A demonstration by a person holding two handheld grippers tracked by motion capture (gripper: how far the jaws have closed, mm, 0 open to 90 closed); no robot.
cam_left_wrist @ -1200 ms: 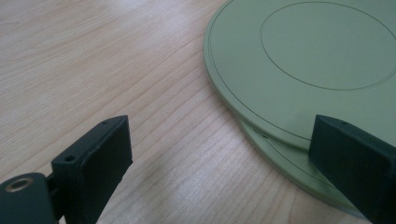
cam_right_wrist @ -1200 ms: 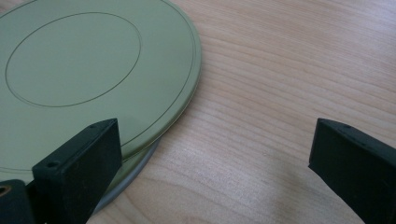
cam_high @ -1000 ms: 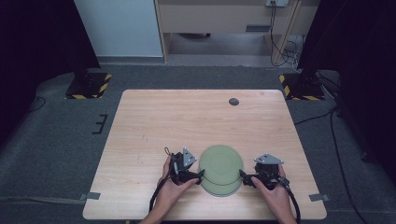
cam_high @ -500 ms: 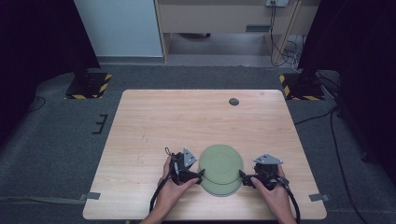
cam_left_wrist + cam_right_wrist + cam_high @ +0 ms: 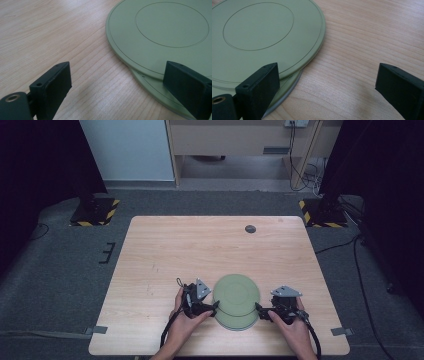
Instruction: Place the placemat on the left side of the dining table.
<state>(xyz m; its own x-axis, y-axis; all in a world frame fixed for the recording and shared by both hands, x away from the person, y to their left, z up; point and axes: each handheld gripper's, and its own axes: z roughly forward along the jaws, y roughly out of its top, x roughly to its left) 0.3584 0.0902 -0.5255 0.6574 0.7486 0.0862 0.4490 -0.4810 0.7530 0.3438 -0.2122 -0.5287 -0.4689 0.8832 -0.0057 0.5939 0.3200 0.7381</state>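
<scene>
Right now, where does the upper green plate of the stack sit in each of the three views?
High view: upper green plate lies near the table's front edge, between the left gripper and the right gripper.
Left gripper view: it fills the upper right.
Right gripper view: it fills the upper left.
Shared landmark: the lower plate, peeking out beneath it.

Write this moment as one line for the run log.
left gripper: open, beside plates | right gripper: open, beside plates | plates: two green, stacked, upper one offset | table: wood
</scene>
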